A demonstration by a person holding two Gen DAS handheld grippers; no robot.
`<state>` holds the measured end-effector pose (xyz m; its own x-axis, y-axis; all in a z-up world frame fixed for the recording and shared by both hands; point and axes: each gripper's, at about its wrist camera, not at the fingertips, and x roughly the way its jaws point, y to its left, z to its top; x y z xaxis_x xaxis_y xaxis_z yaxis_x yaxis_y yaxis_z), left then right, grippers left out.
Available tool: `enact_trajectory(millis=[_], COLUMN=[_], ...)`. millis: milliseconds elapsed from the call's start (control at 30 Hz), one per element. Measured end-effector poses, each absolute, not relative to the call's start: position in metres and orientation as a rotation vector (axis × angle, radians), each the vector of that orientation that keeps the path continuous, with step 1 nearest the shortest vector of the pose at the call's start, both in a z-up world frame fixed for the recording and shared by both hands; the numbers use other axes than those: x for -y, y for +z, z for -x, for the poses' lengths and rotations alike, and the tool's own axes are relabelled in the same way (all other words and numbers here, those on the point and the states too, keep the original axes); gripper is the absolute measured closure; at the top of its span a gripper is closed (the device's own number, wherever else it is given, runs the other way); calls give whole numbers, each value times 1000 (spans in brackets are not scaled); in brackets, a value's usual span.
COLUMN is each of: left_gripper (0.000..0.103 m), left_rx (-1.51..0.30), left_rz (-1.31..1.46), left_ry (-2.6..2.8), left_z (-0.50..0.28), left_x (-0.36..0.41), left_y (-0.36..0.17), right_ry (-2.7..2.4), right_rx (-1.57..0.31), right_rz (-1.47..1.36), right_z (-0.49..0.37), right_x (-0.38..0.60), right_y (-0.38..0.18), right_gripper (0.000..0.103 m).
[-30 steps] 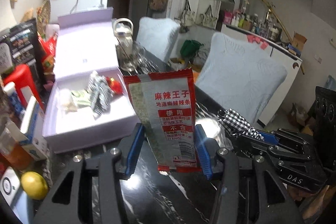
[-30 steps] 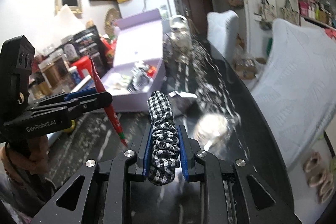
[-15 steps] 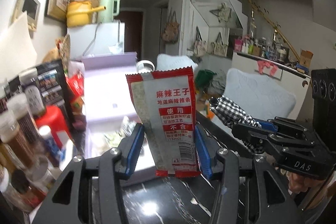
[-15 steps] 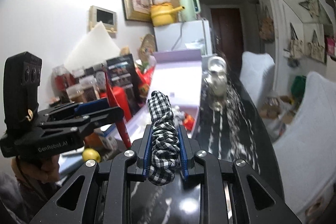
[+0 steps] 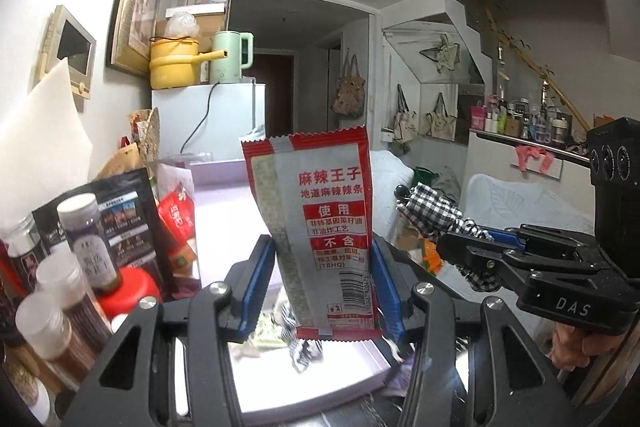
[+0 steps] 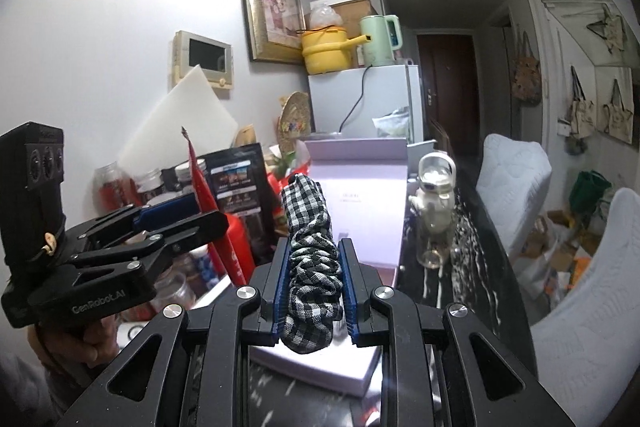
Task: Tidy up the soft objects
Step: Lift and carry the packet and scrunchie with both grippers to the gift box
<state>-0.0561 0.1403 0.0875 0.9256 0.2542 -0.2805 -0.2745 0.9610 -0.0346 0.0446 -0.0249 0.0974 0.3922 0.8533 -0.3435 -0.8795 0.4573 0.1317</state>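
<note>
A red and silver snack packet (image 5: 326, 227) stands upright between the blue pads of my left gripper (image 5: 324, 287), which is shut on it. The same packet shows edge-on as a red strip (image 6: 208, 203) in the right wrist view. My right gripper (image 6: 314, 291) is shut on a black-and-white checked fabric scrunchie (image 6: 310, 259), also seen at the right of the left wrist view (image 5: 436, 211). Both are held up in the air above an open lilac box (image 6: 360, 375) that has several soft items in it (image 5: 296, 343). The box lid (image 6: 360, 187) stands up behind.
Jars, bottles and a red container (image 5: 128, 291) crowd the left side beside the box. A glass teapot (image 6: 434, 215) stands on the dark glossy table (image 6: 472, 267) to the right of the box. White padded chairs (image 6: 516, 175) line the table's right edge. A small fridge (image 6: 364, 99) stands behind.
Both grippers have risen and tilted upward with their loads; the box has dropped to the bottom of both views and the wall and ceiling now fill the upper part.
</note>
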Motion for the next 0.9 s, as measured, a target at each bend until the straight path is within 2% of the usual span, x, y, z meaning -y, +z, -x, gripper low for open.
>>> enact_trajectory(millis=[300,900], left_gripper=[55,55], left_rx=[-285,-485], left_rz=[88,147], left_ry=[318,345], left_z=[23,-42], left_x=[-172,-213], left_y=[81,27], right_ry=[1149,1099], right_rx=[-455,-631], right_rz=[49,74], right_z=[-82,-147], right_x=[-17,-65], right_y=[91,36], right_gripper=[80,80])
